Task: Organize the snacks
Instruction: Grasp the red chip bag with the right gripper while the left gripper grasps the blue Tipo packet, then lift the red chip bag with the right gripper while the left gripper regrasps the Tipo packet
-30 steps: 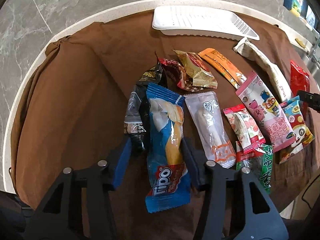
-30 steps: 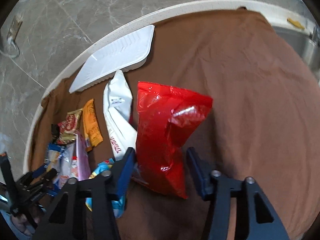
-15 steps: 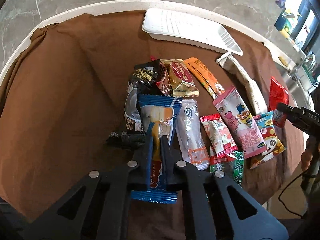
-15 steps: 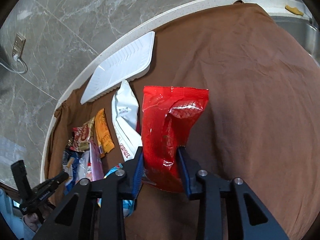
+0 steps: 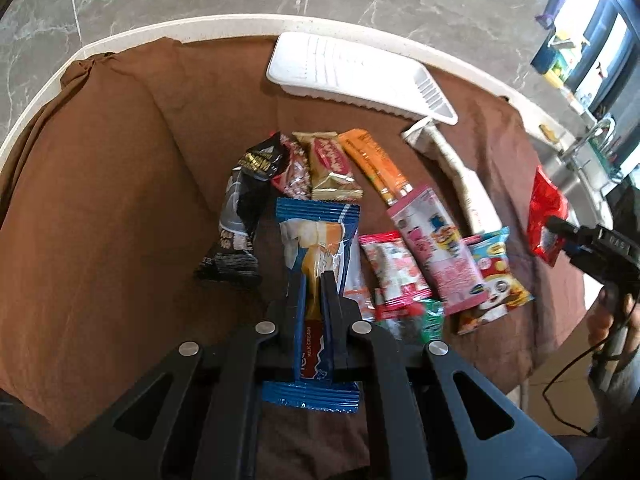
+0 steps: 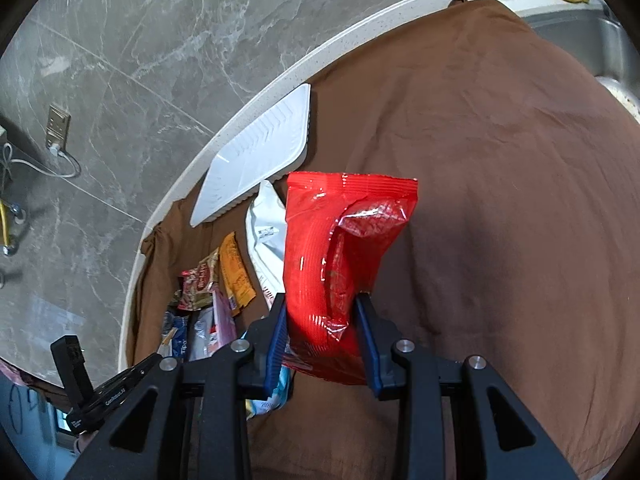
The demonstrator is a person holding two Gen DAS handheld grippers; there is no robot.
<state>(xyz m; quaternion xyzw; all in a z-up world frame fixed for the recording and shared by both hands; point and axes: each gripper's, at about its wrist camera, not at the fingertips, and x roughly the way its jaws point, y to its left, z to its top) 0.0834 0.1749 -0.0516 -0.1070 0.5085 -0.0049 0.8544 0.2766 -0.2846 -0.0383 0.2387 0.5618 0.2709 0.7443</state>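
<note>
My left gripper point(image 5: 314, 280) is shut on a blue Tipo milk-cream snack pack point(image 5: 318, 236), which is lifted off the brown cloth point(image 5: 100, 200). Beside it lie a black packet point(image 5: 244, 216), a gold packet point(image 5: 330, 164), an orange packet point(image 5: 374, 164), a pink packet point(image 5: 434, 244) and several more. My right gripper point(image 6: 322, 300) is shut on a red foil bag point(image 6: 340, 248), held up above the cloth point(image 6: 500, 160); the same bag point(image 5: 544, 212) shows at the right of the left wrist view. A white tray point(image 5: 356, 76) sits empty at the table's far edge, also seen as the white tray point(image 6: 256, 156).
The round table's white rim point(image 5: 200, 26) borders a grey marble floor. A long white packet point(image 6: 266, 240) lies just below the tray. A sink and tap point(image 5: 588, 136) stand at the far right. A person's hand point(image 5: 608, 320) holds the right gripper's handle.
Both grippers closed on their packs: the left on the blue Tipo pack, the right on the red bag. Both packs then rose off the cloth, and the red bag now hangs upright.
</note>
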